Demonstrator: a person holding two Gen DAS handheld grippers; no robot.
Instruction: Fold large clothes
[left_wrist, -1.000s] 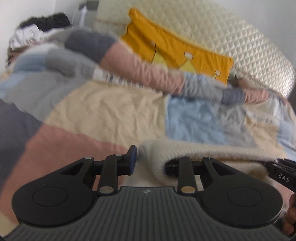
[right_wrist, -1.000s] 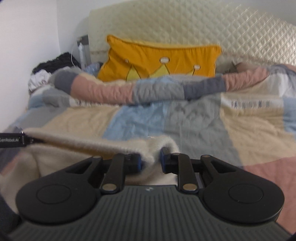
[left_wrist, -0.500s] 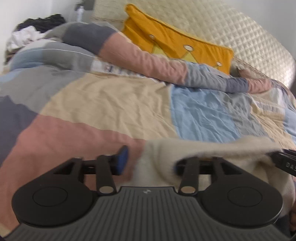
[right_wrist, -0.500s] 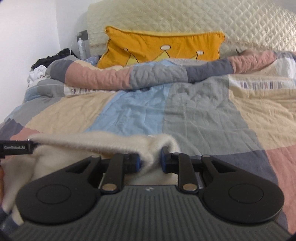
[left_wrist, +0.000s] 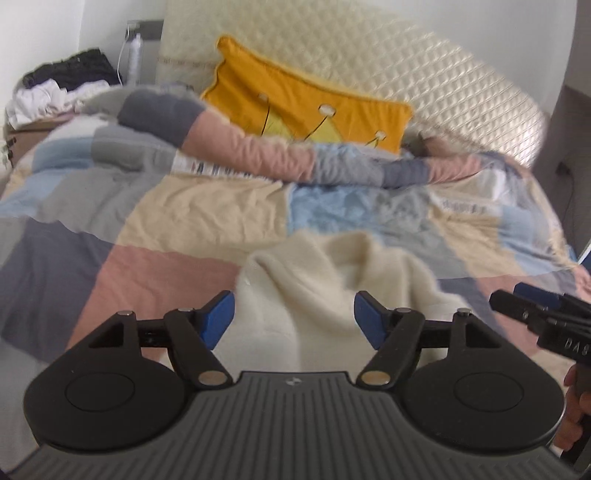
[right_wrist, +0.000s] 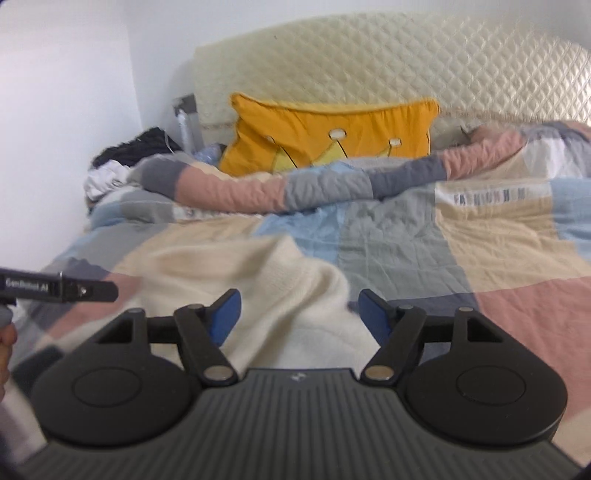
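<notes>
With both jaws opening, I let the cream sweater (left_wrist: 332, 280) drop onto the bed (left_wrist: 184, 214).
Left gripper (left_wrist: 293, 314) and right gripper (right_wrist: 299, 314) stand wide, gripping nothing; I'd back straight off, so no pad snags the knit.

Home bedroom: bed with patchwork quilt (right_wrist: 406, 236), orange pillow (right_wrist: 332, 129), quilted headboard (right_wrist: 369, 62).

Both wrist cameras sit low and close over the bed (left_wrist: 177, 210), facing the headboard (right_wrist: 369, 62), sharing the cream garment (left_wrist: 332, 280)
</notes>
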